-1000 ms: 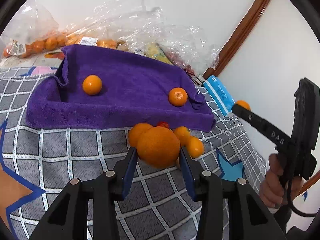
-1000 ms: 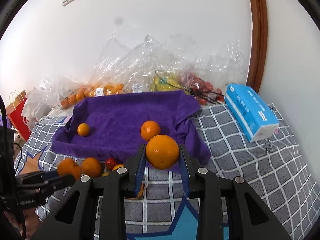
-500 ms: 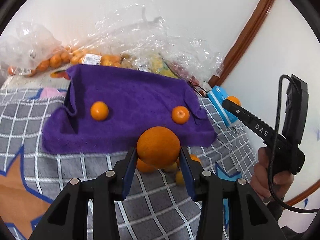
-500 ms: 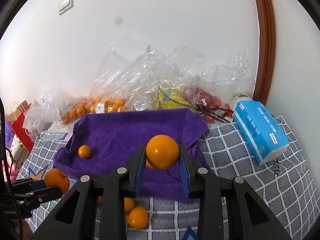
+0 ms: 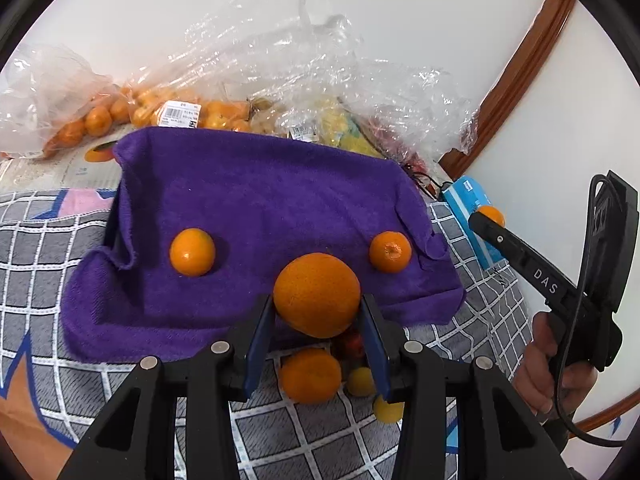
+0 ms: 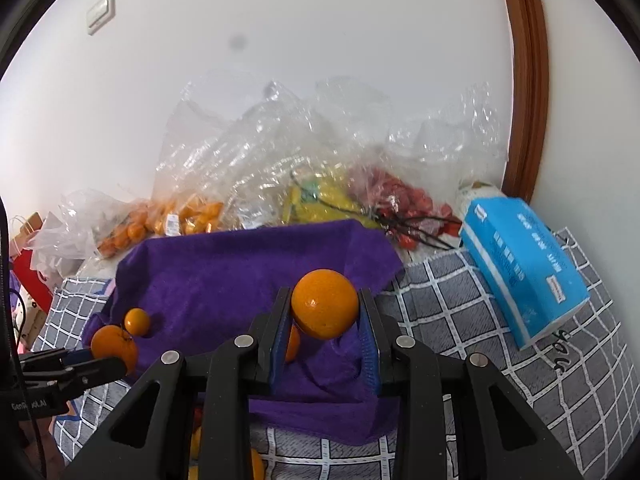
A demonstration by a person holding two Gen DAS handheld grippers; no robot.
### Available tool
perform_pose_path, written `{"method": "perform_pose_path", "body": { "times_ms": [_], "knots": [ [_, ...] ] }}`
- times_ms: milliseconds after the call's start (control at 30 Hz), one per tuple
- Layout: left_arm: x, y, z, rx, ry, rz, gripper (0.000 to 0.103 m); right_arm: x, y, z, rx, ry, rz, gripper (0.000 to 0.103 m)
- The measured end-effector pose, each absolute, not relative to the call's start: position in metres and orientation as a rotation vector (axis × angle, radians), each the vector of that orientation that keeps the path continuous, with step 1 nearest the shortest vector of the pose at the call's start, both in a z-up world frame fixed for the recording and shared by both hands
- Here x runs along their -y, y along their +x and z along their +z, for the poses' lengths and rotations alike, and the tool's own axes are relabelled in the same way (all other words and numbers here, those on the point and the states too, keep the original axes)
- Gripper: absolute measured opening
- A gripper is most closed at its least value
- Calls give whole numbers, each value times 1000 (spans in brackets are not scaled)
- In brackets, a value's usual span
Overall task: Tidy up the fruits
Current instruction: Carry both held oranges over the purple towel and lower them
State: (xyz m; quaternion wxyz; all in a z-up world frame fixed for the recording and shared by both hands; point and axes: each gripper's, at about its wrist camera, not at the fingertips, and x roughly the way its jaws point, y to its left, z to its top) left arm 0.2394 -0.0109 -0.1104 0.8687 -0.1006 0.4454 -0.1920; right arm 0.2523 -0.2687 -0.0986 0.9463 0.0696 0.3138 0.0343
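Observation:
My left gripper (image 5: pixel 318 312) is shut on a large orange (image 5: pixel 317 295), held above the near edge of the purple towel (image 5: pixel 260 200). Two small oranges lie on that towel, one to the left (image 5: pixel 192 252) and one to the right (image 5: pixel 390 251). My right gripper (image 6: pixel 325 320) is shut on another orange (image 6: pixel 324 304), over the towel (image 6: pixel 224 276). In the right wrist view the left gripper's orange (image 6: pixel 114 345) shows at the far left, next to a small orange (image 6: pixel 137 321). Below my left gripper lie a loose orange (image 5: pixel 310 375), a red fruit (image 5: pixel 349 345) and small yellow fruits (image 5: pixel 360 382).
Clear plastic bags (image 5: pixel 312 80) of oranges, yellow fruit and red fruit are heaped against the white wall behind the towel. A blue tissue box (image 6: pixel 524 264) lies at the right on the grey checked cloth (image 6: pixel 460 296). A hand (image 5: pixel 548 376) grips the right tool's handle.
Both grippers have carried their oranges forward, from over the checked cloth to over the towel. The loose fruits have slid under the left gripper in its view.

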Motion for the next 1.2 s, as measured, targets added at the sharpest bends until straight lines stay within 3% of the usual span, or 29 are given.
{"method": "perform_pose_path", "body": {
  "times_ms": [567, 1200],
  "knots": [
    [17, 256, -119, -965, -208, -394, 41, 273, 265, -121, -712, 131, 59, 32],
    [-27, 260, -135, -914, -186, -231, 41, 249, 272, -145, -788, 52, 112, 32]
  ]
}}
